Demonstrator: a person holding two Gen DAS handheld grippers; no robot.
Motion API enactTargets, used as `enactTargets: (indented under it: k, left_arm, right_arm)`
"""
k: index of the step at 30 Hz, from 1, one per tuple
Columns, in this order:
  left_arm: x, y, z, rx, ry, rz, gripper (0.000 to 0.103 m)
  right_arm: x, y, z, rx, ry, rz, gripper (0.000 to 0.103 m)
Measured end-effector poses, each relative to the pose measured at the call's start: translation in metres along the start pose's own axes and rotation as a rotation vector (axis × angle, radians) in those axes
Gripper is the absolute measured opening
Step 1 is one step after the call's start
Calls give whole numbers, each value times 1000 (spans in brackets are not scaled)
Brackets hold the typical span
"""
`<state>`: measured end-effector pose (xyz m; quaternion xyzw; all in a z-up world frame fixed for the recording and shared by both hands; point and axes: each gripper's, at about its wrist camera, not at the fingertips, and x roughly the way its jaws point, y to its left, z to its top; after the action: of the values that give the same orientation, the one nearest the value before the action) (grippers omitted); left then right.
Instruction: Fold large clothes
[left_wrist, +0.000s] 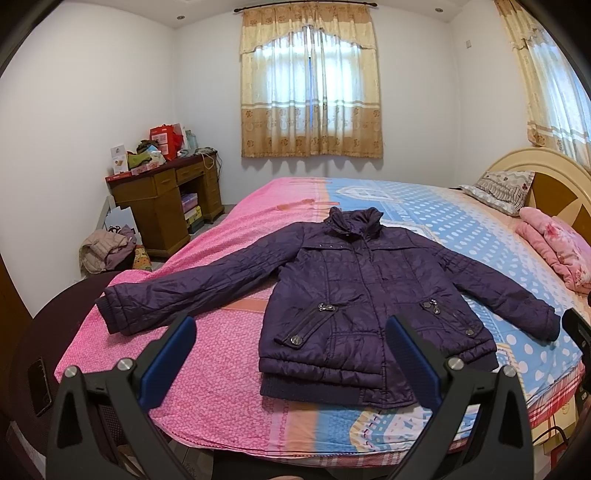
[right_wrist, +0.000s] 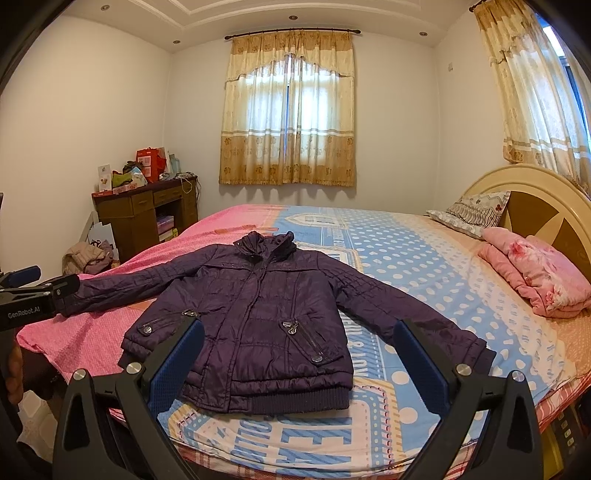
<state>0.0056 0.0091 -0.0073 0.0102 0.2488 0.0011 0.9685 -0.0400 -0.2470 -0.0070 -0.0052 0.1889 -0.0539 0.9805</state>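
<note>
Holding both grippers (left_wrist: 291, 339) (right_wrist: 299, 343) spread, we face a jacket (left_wrist: 354, 291) flat on the bed (left_wrist: 221, 354), desk (left_wrist: 166, 199) far left.

White walls, curtained window (left_wrist: 311, 86), wooden desk (left_wrist: 166, 201), possibly tiled floor.

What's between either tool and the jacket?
Nothing visible. The jacket lies flat on the bed, sleeves spread; the left tool and right tool hover open over its hem side, only bare bedspread between.
</note>
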Motion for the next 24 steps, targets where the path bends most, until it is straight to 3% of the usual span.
enactTargets:
  k: [24]
  left_arm:
    - [3,4,-2,-12,-1,6,103]
  right_arm:
    - [7,-4,-6,4,18,-1,102]
